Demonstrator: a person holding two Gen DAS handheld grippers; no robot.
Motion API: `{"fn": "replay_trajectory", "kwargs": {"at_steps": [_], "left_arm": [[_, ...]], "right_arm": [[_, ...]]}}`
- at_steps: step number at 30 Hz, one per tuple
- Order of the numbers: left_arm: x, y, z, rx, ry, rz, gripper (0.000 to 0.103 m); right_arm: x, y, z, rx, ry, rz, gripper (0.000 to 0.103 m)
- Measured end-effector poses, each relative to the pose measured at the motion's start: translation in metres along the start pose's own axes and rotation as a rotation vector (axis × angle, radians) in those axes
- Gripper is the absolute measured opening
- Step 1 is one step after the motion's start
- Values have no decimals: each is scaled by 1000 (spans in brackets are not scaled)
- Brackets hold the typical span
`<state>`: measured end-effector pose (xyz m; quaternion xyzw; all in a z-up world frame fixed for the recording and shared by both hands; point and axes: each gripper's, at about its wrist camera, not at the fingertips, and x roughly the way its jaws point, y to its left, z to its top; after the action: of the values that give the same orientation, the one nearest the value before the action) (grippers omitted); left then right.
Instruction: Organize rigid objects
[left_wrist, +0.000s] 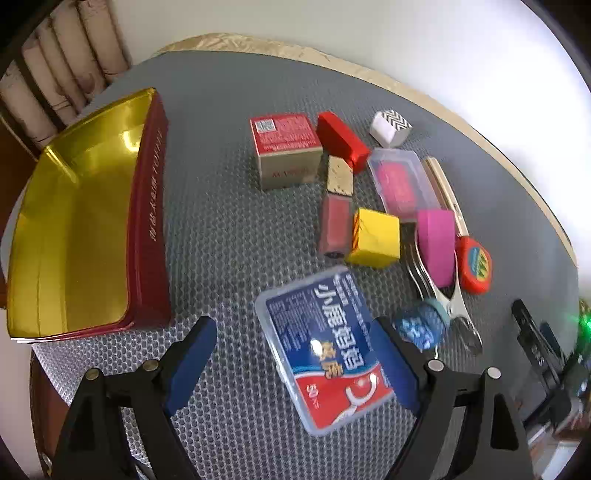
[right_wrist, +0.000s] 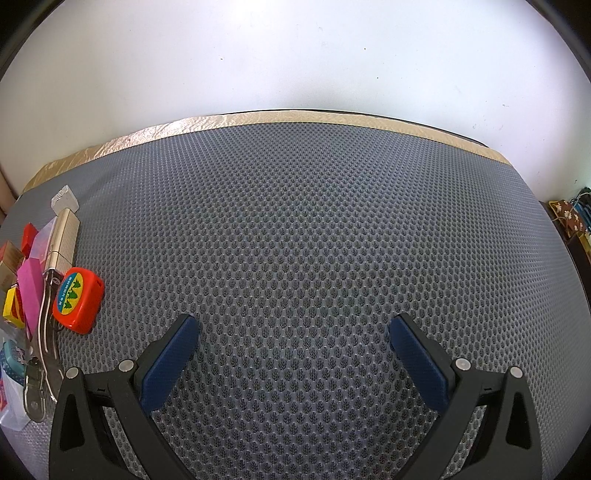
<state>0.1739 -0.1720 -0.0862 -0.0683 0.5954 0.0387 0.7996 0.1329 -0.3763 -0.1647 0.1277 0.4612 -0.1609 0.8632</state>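
Observation:
A red box with a gold inside lies open on the left of the grey mat. Small rigid things are clustered to its right: a red-topped carton, a red block, a yellow block, a pink block, a clear case and a blue floss-pick box. My left gripper is open, its jaws either side of the floss-pick box, not closed on it. My right gripper is open and empty over bare mat. A red tape measure lies to its left.
A metal clip, a blue patterned roll, a white zigzag box and a brown tube also lie in the cluster. The mat's far edge meets a white wall. The right gripper shows at the far right.

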Motion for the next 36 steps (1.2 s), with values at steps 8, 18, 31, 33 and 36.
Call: {"fn": "replay_trajectory", "kwargs": {"at_steps": [8,18,31,33,36], "left_arm": [[20,-3,9,-37,75,-34,88],[26,0,0,-14,-8,64,63],[-36,-14,-39,221,-257,61,63],[-47,-16,-45,236,-284,60,63],[-61,-16,-54,243,-310,48,62]], "right_arm": [[1,-1,0,3,-1,2,103],[1,-4,-1,7,-3,1,103],[-2,0,-5,7,8,-2,103],[-3,0,-6,7,17,-3,103],[-4,0,-9,5,34,1,103]]}}
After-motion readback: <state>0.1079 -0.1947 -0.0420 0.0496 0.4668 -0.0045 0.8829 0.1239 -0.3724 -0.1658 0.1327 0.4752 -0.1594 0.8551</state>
